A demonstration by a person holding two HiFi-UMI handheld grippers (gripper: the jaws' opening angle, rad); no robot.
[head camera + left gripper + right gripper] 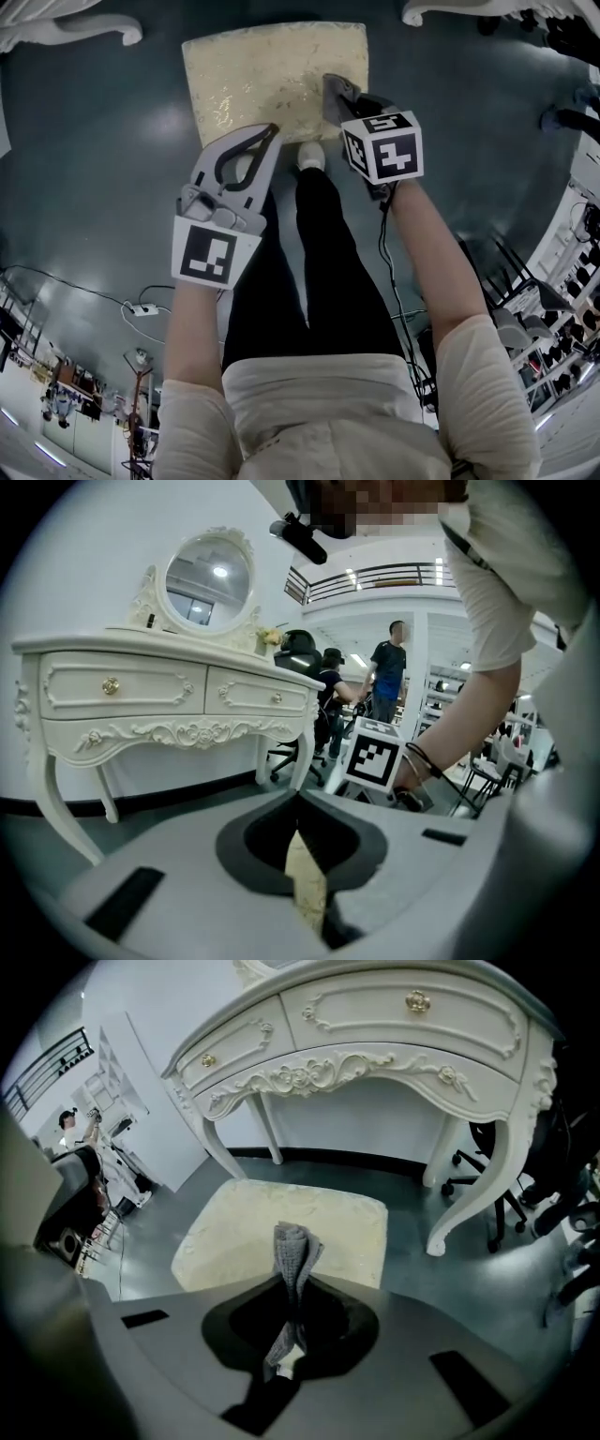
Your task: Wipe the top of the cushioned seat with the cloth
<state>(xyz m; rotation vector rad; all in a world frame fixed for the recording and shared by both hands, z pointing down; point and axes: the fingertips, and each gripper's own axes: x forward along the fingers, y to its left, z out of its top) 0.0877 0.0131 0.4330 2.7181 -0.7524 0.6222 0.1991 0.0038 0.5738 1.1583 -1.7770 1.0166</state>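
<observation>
R gripper [291,1283]: fingers clamped on grey cloth [295,1246], which stuck up past the tips, w/ the rest bunched back betw. them. Cream cushioned seat [234,1227] lay just ahead of & below those fingers on the dark floor [450,1269], white vanity [375,1016] beyond. Cloth-to-seat contact unclear. L gripper [298,803]: fingers together, holding nothing; a sliver of seat showed thru the slit behind the tips. Print seen: black-&-white square markers on each cube [382,145].
</observation>
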